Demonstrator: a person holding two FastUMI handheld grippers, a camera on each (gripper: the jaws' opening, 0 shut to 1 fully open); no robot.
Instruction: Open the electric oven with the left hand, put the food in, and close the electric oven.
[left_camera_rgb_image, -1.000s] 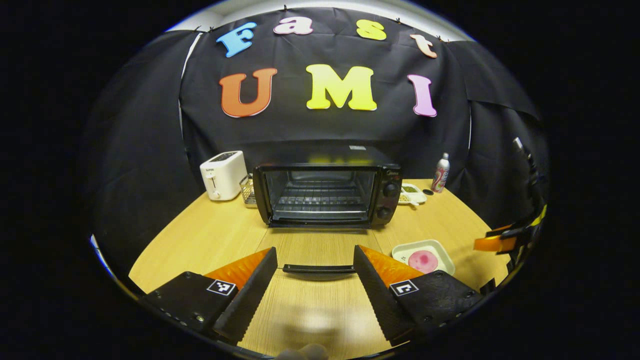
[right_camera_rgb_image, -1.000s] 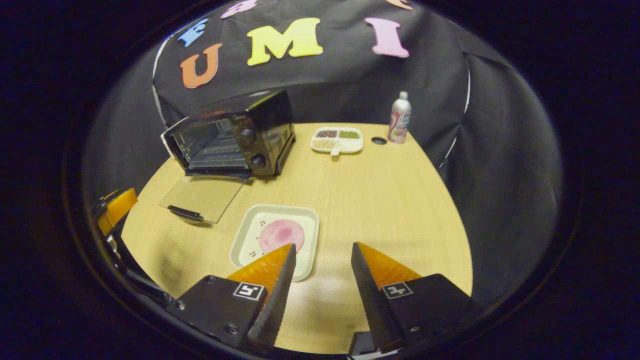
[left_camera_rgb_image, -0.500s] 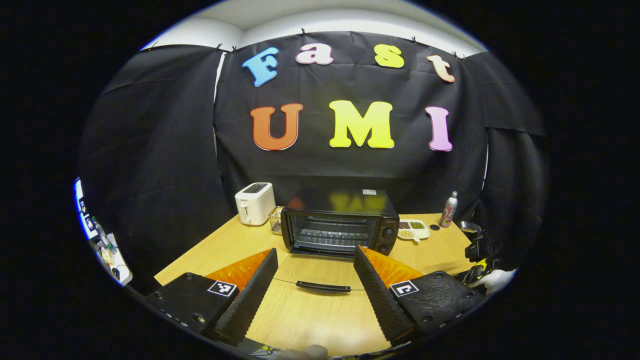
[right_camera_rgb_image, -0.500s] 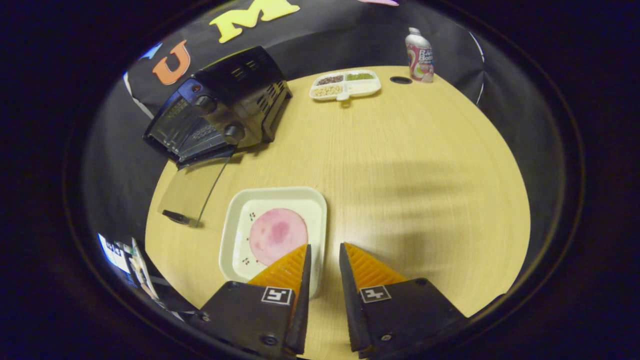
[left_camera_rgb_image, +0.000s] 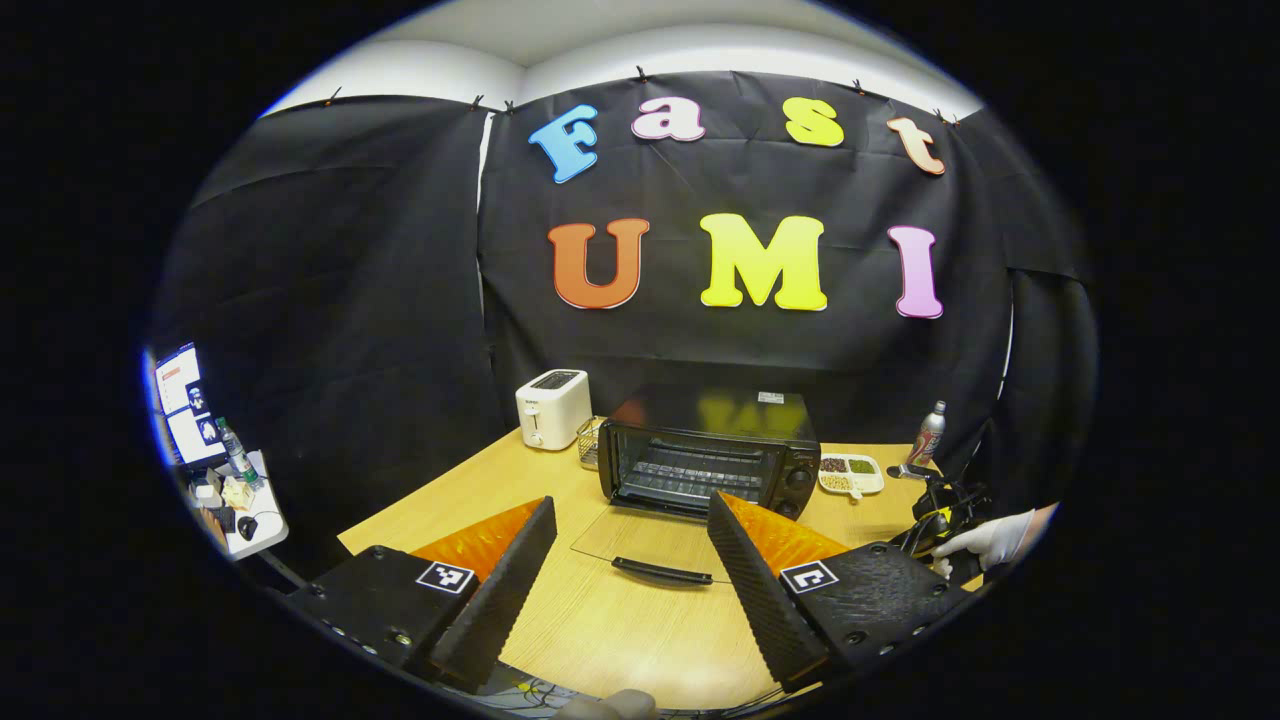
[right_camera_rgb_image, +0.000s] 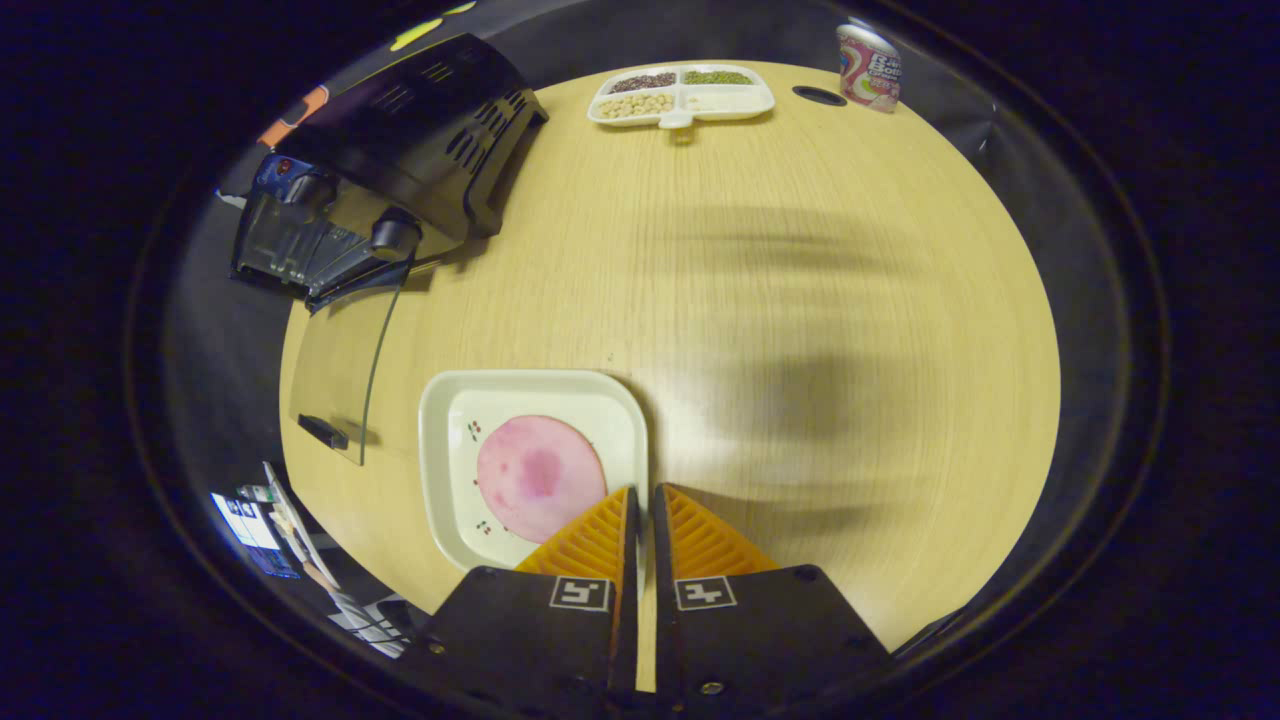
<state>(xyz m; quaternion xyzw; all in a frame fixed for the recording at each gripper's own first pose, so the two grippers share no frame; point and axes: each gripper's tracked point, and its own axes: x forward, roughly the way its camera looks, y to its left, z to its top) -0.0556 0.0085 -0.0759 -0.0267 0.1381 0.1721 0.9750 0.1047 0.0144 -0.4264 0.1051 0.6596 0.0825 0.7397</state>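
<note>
Now pinching the near right rim of the plate (right_camera_rgb_image: 440, 440) with the right gripper (right_camera_rgb_image: 640, 510), nearly pressed together; left gripper (left_camera_rgb_image: 630, 560) spread, empty. Lift level, keep ham slice (right_camera_rgb_image: 540, 478) flat, slide into oven (left_camera_rgb_image: 710, 455) ahead-left, over dropped door (left_camera_rgb_image: 650, 540).

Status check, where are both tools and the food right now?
Left tool open, clear of black electric oven, glass door down. Right tool nearly shut around rim of white square plate holding pink ham slice. Nothing blocking.
</note>
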